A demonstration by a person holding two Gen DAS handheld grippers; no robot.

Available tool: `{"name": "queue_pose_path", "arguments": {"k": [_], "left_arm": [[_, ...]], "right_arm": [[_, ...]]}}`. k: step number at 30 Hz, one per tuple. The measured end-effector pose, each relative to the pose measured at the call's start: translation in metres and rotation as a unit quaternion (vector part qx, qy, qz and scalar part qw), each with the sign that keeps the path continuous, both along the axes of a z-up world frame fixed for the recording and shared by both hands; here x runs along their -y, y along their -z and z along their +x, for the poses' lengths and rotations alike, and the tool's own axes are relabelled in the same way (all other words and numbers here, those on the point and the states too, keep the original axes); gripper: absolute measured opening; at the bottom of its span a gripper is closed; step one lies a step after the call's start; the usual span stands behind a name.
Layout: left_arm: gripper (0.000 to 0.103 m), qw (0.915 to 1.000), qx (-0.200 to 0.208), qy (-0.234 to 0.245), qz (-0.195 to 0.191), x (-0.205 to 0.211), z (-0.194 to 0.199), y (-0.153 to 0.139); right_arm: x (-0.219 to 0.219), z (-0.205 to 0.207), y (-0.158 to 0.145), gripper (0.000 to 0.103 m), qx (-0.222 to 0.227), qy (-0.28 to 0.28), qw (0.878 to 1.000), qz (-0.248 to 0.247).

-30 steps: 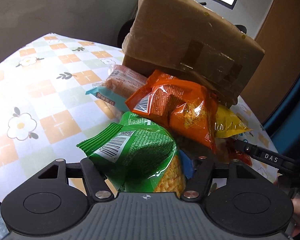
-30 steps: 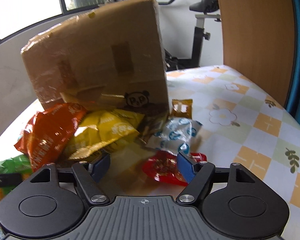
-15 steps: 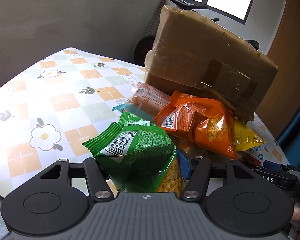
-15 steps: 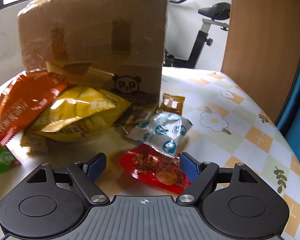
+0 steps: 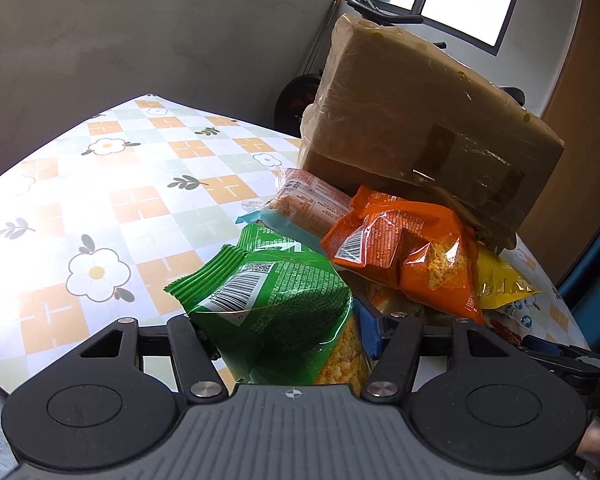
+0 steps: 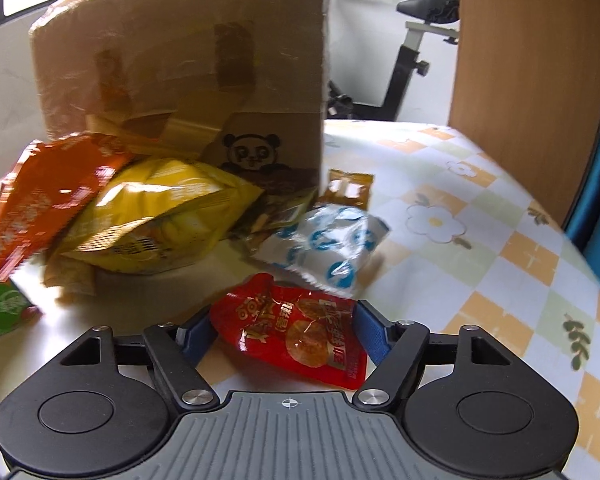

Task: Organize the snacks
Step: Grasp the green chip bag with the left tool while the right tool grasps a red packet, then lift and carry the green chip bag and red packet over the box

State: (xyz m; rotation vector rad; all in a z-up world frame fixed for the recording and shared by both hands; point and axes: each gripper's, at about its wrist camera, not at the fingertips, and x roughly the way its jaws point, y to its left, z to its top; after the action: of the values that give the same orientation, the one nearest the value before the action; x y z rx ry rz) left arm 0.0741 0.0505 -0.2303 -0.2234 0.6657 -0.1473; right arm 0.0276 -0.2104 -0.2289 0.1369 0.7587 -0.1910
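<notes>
Since a second ago the right gripper has come forward until the red pouch lies between its blue pads; its jaws are closing, with the pads at the pouch's two edges but not clearly pressing. The left gripper is clamped at middling width on the green bag, much as before. Both packs look light, soft and air-filled; the glossy film is likely slippery, and the puffed contents would crush under force. Judged best hold: across the flat crimped seam or a thin edge, with gentle pressure. The red pouch lies flat on the table, just in front of a white-blue pack; yellow and orange bags are heaped against a tilted cardboard box. The tablecloth is smooth, checked and flowered. An exercise bike stands behind, beside a wooden panel.
</notes>
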Motion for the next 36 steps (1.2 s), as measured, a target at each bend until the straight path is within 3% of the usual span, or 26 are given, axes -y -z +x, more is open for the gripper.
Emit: {"name": "queue_pose_path", "arguments": {"k": [5, 9, 15, 16, 24, 25, 26, 36], "left_arm": [[0.064, 1.0000, 0.004, 0.002, 0.002, 0.002, -0.004, -0.004], [0.063, 0.9999, 0.013, -0.002, 0.000, 0.001, -0.008, -0.008], [0.063, 0.9999, 0.013, -0.005, -0.002, -0.002, -0.010, -0.009], [0.063, 0.9999, 0.013, -0.005, -0.002, -0.002, -0.010, -0.009], [0.063, 0.9999, 0.012, -0.005, 0.001, -0.002, -0.008, -0.009], [0.063, 0.9999, 0.012, -0.005, 0.001, -0.002, -0.008, -0.009], [0.063, 0.9999, 0.013, -0.005, 0.001, -0.002, -0.008, -0.009], [0.063, 0.9995, 0.028, -0.013, -0.005, -0.008, -0.018, -0.020]], "right_arm": [[-0.010, -0.003, -0.007, 0.064, -0.002, -0.015, 0.999, 0.030], [-0.015, -0.006, -0.011, 0.057, 0.004, -0.023, 0.999, 0.026], [-0.013, -0.010, -0.018, 0.042, 0.021, -0.028, 0.998, 0.043], [-0.011, -0.010, -0.019, 0.033, 0.029, -0.028, 0.998, 0.051], [-0.006, -0.014, -0.034, 0.026, 0.051, -0.017, 0.996, 0.073], [-0.006, -0.015, -0.035, 0.016, 0.052, -0.015, 0.996, 0.070], [-0.006, -0.017, -0.037, 0.014, 0.052, -0.013, 0.996, 0.065], [0.005, -0.031, -0.050, 0.005, 0.062, 0.013, 0.995, 0.074]]}}
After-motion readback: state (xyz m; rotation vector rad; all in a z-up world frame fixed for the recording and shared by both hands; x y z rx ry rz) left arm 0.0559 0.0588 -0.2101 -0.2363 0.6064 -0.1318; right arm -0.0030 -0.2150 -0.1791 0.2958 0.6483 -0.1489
